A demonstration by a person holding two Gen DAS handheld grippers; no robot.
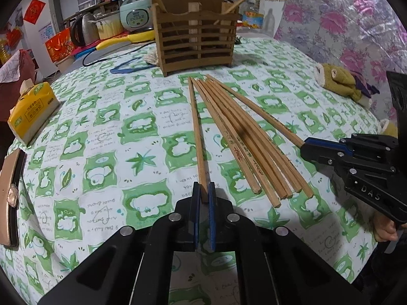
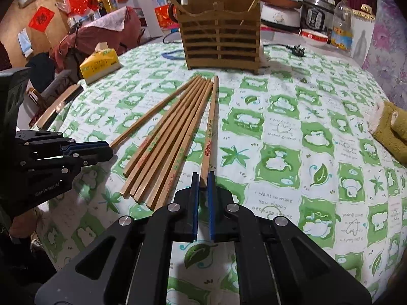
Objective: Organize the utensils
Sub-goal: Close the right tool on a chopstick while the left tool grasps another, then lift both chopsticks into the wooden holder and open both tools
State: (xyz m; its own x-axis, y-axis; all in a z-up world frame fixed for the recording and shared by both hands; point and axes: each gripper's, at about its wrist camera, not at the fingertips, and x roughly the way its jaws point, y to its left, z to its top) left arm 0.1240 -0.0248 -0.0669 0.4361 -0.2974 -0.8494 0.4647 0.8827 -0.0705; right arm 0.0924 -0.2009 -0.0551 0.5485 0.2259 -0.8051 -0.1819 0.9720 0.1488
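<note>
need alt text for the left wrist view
The left gripper is closed on the near end of one chopstick on a green patterned tablecloth. More chopsticks fan out beside it below a wooden holder; the right gripper grips the rightmost one.

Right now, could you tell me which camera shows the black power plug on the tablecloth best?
The right wrist view: the black power plug lies unobstructed right of the wooden chopstick holder. The left wrist view shows only a dark sliver beside the holder, too small to identify.

Home: rice cooker [image 1: 136,12], kettle [image 1: 82,29]
</note>
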